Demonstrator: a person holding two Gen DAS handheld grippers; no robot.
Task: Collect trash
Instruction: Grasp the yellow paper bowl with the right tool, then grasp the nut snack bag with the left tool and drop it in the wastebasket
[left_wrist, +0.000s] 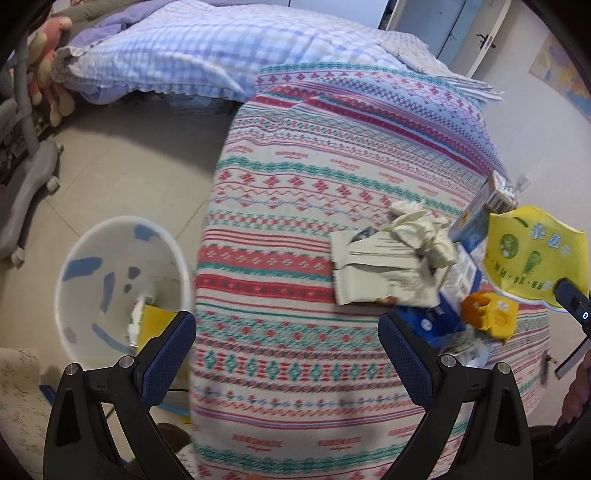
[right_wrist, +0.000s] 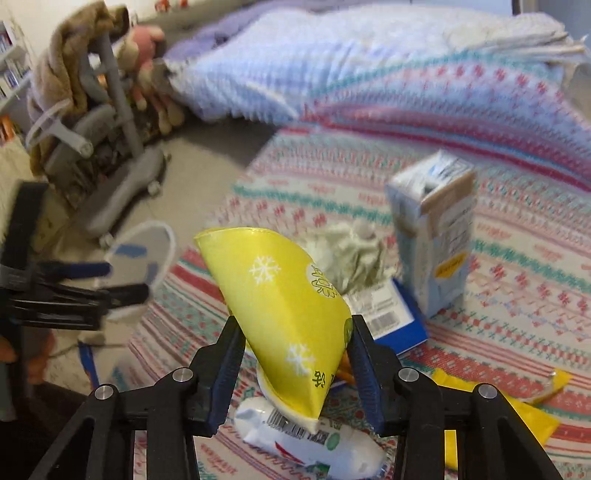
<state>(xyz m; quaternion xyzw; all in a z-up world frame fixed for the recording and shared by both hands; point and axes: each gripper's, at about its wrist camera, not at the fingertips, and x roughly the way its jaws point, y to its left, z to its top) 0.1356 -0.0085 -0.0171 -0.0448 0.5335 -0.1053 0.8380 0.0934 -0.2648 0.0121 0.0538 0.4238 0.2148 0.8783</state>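
Yellow wrapper (right_wrist: 284, 314) | pinched in right claw (right_wrist: 295, 373) | left claw (left_wrist: 287, 336) spread above bed edge (left_wrist: 207, 258)

The right gripper (right_wrist: 295, 354) holds a yellow wrapper (right_wrist: 284, 310) between its fingers, above the patterned bedspread (right_wrist: 517, 295). Behind it stands a milk carton (right_wrist: 436, 236) near crumpled paper (right_wrist: 351, 254); the white bin (right_wrist: 147, 254) is at left

A home bedroom — patterned bedspread (left_wrist: 332, 166), checked quilt (left_wrist: 207, 48), plush toy (left_wrist: 48, 66).
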